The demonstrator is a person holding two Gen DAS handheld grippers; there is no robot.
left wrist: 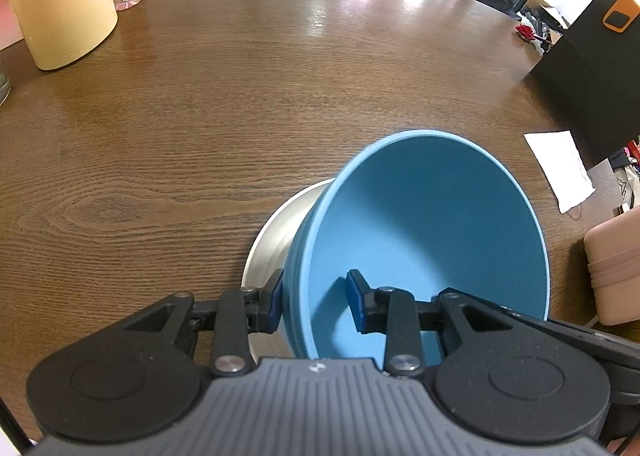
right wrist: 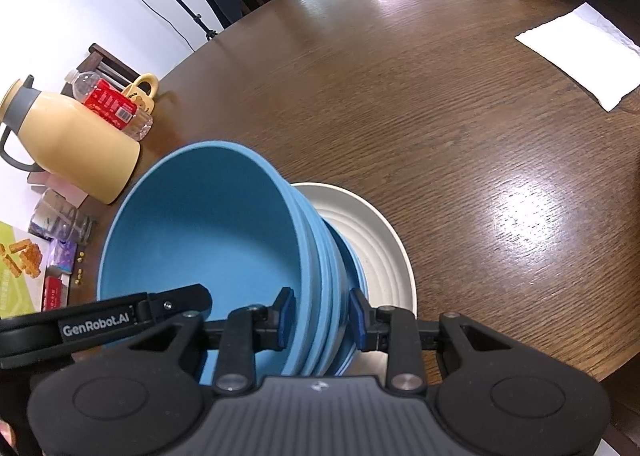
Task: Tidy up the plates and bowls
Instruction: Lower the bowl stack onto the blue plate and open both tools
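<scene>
Both tools, left tool [left wrist: 316, 304] and right tool [right wrist: 322, 316], are pinching the blue bowl stack [right wrist: 224, 240] by opposite rims above the white plate [right wrist: 384, 252]; uneven grips are risking a tilt or slip.

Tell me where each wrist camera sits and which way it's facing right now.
Left wrist: on the left gripper, looking down along its jaws, which straddle the blue bowls' rim; only its own fingers show.
Right wrist: on the right gripper, angled down at the opposite rim, jaws astride it; yellow jug behind.
Shared: blue bowls, white plate under them, wooden table, white paper.
</scene>
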